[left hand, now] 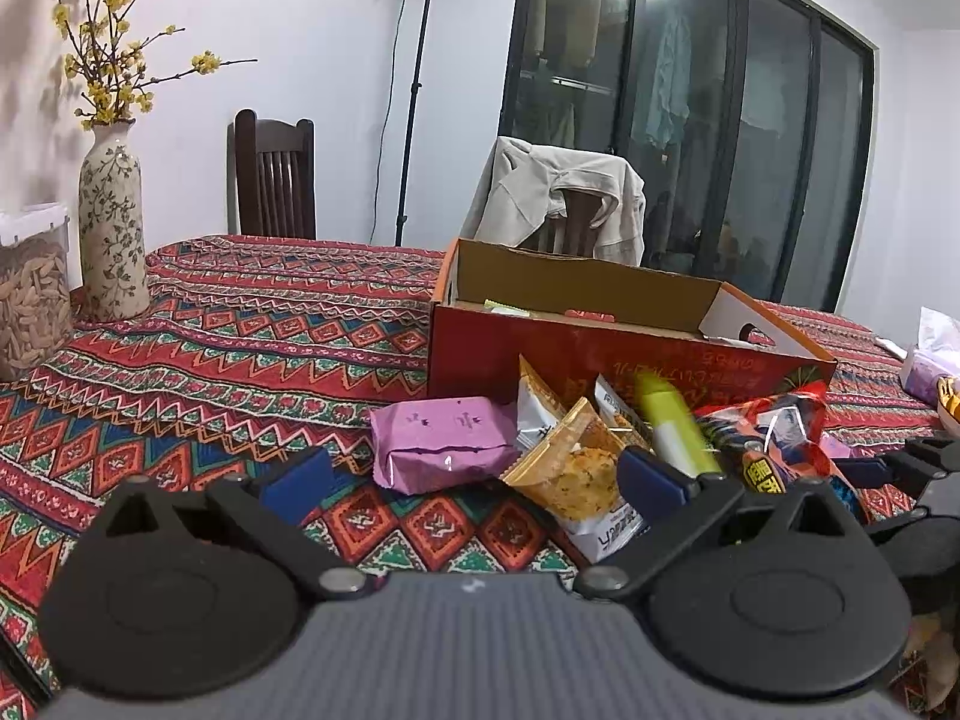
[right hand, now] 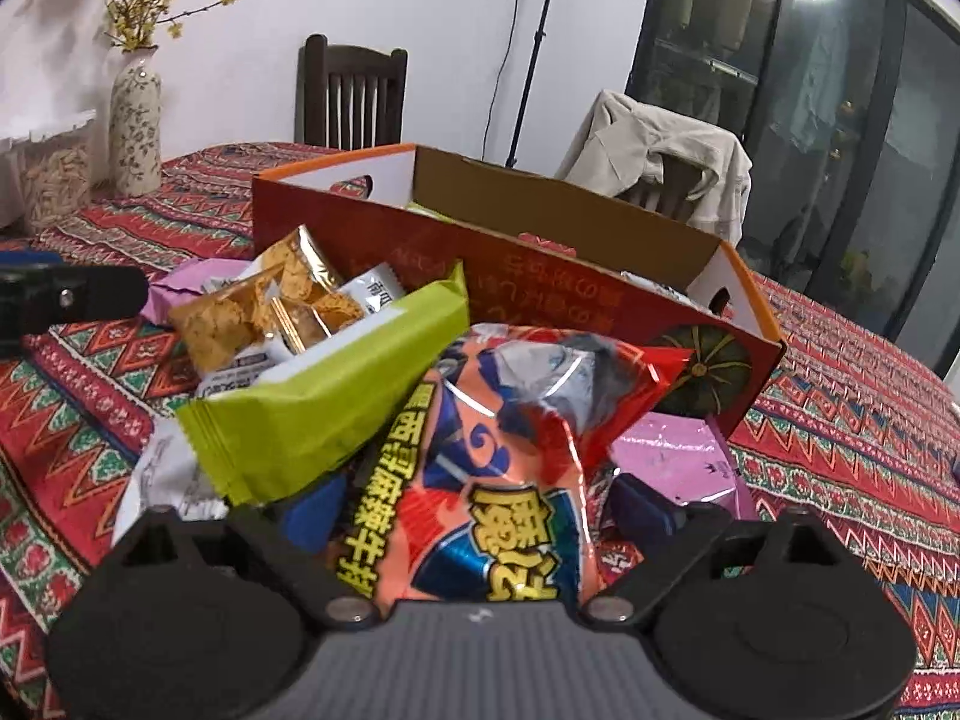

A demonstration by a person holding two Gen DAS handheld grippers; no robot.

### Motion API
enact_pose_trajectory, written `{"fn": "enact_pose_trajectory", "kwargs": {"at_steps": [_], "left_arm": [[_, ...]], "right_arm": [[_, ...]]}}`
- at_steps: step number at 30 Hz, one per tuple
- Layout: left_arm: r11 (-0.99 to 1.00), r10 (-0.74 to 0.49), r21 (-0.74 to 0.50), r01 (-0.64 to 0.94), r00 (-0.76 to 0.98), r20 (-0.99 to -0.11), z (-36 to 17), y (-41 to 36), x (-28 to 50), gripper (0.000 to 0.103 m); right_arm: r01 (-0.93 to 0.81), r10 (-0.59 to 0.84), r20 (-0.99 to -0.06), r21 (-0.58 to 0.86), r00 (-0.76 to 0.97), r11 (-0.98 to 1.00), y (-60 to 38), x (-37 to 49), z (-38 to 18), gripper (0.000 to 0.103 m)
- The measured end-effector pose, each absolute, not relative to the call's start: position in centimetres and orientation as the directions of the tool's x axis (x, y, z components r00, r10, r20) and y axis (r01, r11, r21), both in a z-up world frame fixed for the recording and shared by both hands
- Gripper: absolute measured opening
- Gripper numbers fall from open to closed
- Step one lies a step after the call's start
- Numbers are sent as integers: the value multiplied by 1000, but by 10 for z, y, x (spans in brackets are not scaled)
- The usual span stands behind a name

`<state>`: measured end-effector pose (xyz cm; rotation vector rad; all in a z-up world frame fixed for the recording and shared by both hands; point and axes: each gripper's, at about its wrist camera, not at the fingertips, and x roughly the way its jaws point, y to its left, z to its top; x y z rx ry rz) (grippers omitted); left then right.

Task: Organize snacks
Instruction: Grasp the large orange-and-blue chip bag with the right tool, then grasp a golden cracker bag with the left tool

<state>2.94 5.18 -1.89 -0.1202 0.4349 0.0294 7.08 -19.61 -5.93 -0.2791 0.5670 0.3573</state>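
1. Red bag (right hand: 498, 480), glossy crinkled foil, is lying between the blue pads of the right gripper (right hand: 474, 510); whether the pads are pressing it, cannot tell.
2. Green pack (right hand: 324, 384), smooth matte with crimped ends, is leaning over the bag's left side, touching it.
3. Clear cracker packs (right hand: 264, 312) and a purple foil pack (left hand: 441, 450) are piling just beside; a second purple pack (right hand: 678, 462) is peeking from behind the bag.
4. Left gripper (left hand: 474, 477) is hovering with jaws apart, nothing between them.
5. Red cardboard box (left hand: 600, 360), open-topped, is standing behind the heap on a woven patterned tablecloth (left hand: 240, 330).
6. Floral vase (left hand: 111, 222), chairs, and dark glass doors are standing behind.
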Motion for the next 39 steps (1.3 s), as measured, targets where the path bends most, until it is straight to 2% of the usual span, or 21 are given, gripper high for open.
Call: {"fn": "enact_pose_trajectory", "kwargs": {"at_steps": [3,6,12,18,24,30,34,39], "left_arm": [[993,4,-107,-55,905,-426,-19,51,30,103],[993,4,-106,-55,903,-430,-20,52,30,103],[994,14,-95,-63,895,-445,-21,50,34,103],[997,27,-55,-60,882,-471,-14,42,37,103],[997,57,66,-27,864,-501,-9,16,50,103],[984,73,175,34,819,-569,-19,-9,77,103],[967,109,250,47,810,-576,-28,-24,90,103],[968,90,240,68,802,-591,-36,-27,98,103]], "right_arm": [[-402,275,-556,-118,785,908,-205,70,-55,69],[-372,274,-517,-93,811,923,-216,68,-47,66],[-338,273,-449,-71,851,938,-246,62,-34,66],[-261,219,-436,-37,873,965,-274,73,-38,66],[-265,243,-439,12,865,964,-282,78,-47,66],[-283,270,-423,31,865,958,-285,73,-47,66],[-289,280,-414,42,867,957,-287,70,-47,67],[-299,293,-409,50,864,953,-291,67,-47,67]]}}
